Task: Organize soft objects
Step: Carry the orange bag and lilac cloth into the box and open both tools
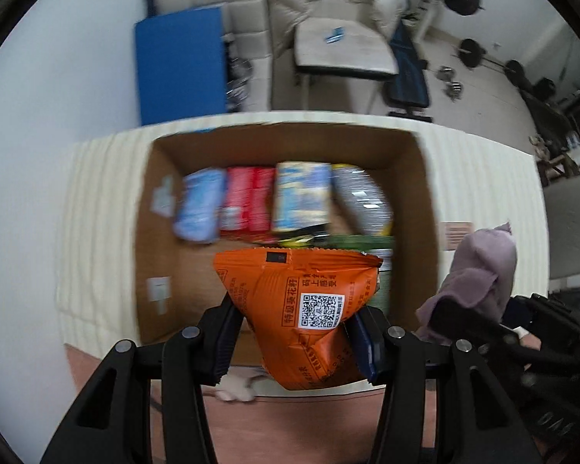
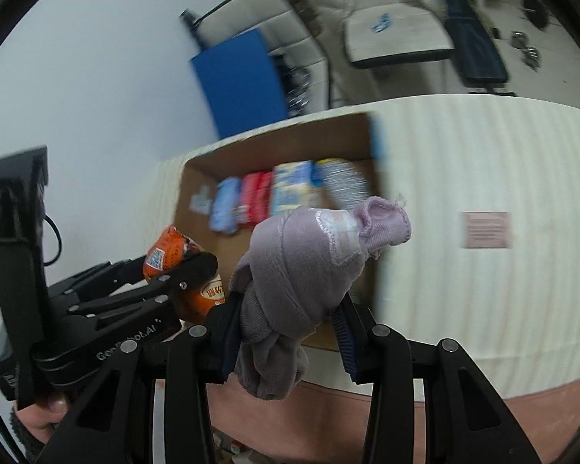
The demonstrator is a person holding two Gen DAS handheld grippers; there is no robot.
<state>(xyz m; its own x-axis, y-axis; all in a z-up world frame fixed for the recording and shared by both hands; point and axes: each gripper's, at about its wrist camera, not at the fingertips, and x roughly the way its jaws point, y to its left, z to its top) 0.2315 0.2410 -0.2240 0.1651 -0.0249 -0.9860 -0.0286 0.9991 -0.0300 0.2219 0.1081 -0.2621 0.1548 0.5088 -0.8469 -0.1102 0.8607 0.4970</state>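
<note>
My left gripper (image 1: 295,342) is shut on an orange snack bag (image 1: 301,305) and holds it above the near side of an open cardboard box (image 1: 425,193). Several packets (image 1: 259,201) lie along the box's far wall. My right gripper (image 2: 286,328) is shut on a lilac knotted cloth (image 2: 301,266) and holds it above the box's near right corner (image 2: 371,139). The left gripper (image 2: 181,270) with the orange bag (image 2: 166,251) shows at the left in the right wrist view. The cloth (image 1: 479,270) and right gripper show at the right in the left wrist view.
The box stands on a cream ribbed cloth (image 2: 483,162) over a table. A pink card (image 2: 485,230) lies on the cloth right of the box. Behind the table are a blue board (image 1: 179,65), a beige sofa (image 1: 328,11) and gym weights (image 1: 471,52).
</note>
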